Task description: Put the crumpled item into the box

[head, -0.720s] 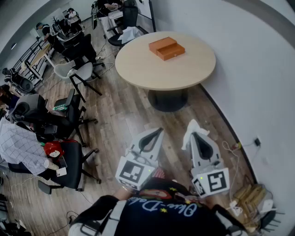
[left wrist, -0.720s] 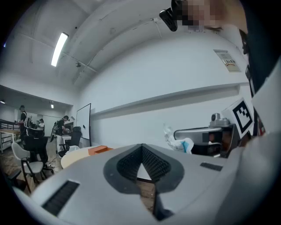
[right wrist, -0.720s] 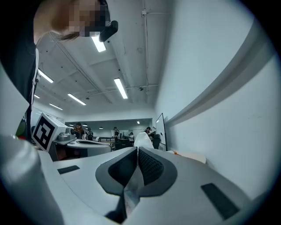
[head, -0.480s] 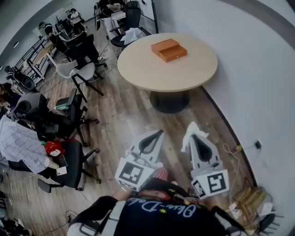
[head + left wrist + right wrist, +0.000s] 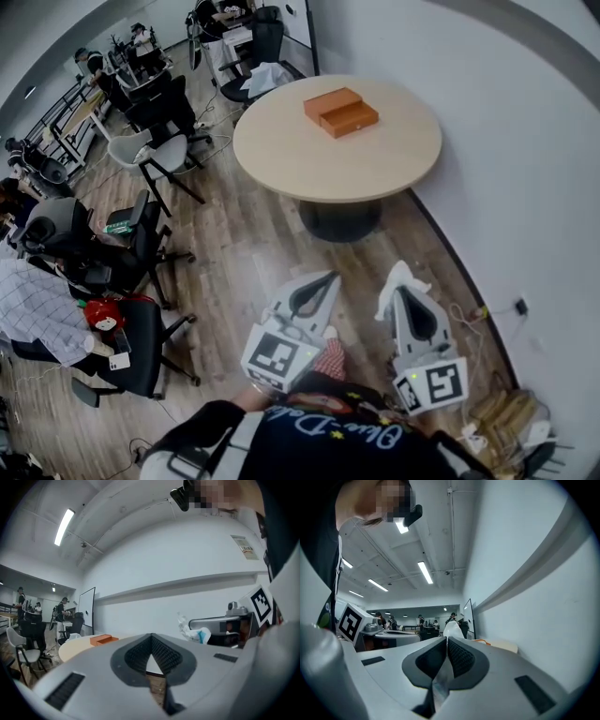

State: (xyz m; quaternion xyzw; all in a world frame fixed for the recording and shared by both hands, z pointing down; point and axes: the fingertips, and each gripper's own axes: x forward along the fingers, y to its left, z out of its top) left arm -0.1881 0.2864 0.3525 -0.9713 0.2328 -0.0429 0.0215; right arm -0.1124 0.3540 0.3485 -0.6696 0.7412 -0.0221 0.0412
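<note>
My left gripper (image 5: 328,277) hangs low in front of my body. Its fingers are pressed together at the tip with nothing between them, and in the left gripper view only a sliver of floor (image 5: 246,246) shows behind the closed pads.

My right gripper (image 5: 405,292) sits just beside it, a little farther toward the pale wall (image 5: 525,169). Its jaws are clamped on the crumpled item (image 5: 395,278). This is white paper pinched flat between the ribbed pads. A loose, wrinkled tuft pokes out past the tips, and in the right gripper view a strip of it runs back down the slot toward the camera.

Ahead of both grippers stands the round table (image 5: 337,164) on a dark pedestal, well apart from me across the wood boards. The orange box (image 5: 340,112) rests on the tabletop toward its far side. It looks like two orange halves lying side by side and touching, though I cannot tell whether either one is open.

Off to my left are black office chairs (image 5: 141,246) and a white one, with people at desks farther back.
</note>
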